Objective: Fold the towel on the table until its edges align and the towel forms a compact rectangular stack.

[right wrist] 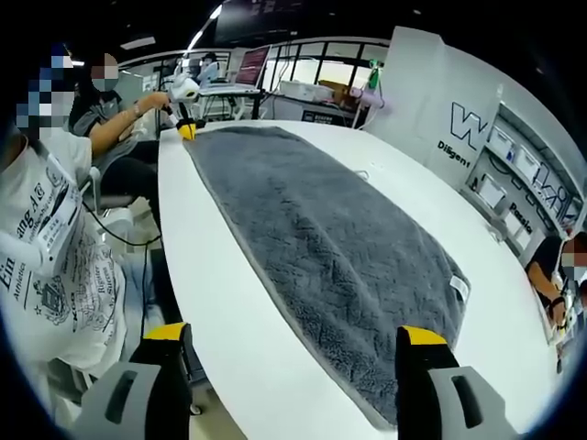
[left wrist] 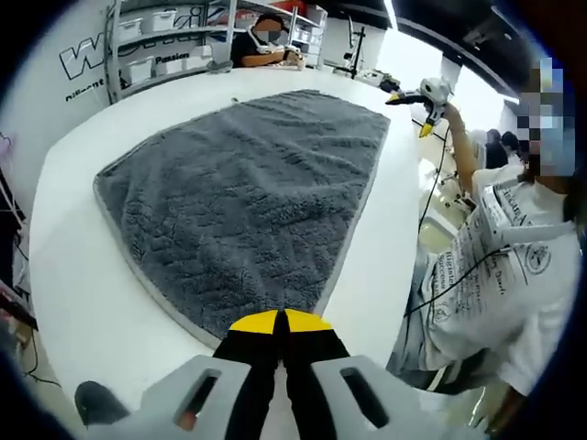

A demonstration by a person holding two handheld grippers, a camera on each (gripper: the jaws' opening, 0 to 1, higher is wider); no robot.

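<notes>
A grey fluffy towel (left wrist: 248,192) lies spread flat on the white table (left wrist: 83,293). My left gripper (left wrist: 280,323) is shut at the towel's near corner, which runs in under its yellow tips. In the right gripper view that same left gripper (right wrist: 186,128) sits at the towel's (right wrist: 339,247) far corner, held by a hand. My right gripper (right wrist: 293,335) is wide open, its jaws straddling the table edge and the towel's near end without touching it. From the left gripper view, the right gripper (left wrist: 410,112) hovers past the table's far right side.
A person in a white printed shirt (left wrist: 495,275) stands close against the table's long side (right wrist: 220,312). Shelves with bins (left wrist: 156,46) and a seated person (left wrist: 266,46) are beyond the far end. A white tag (right wrist: 459,286) is on the towel's edge.
</notes>
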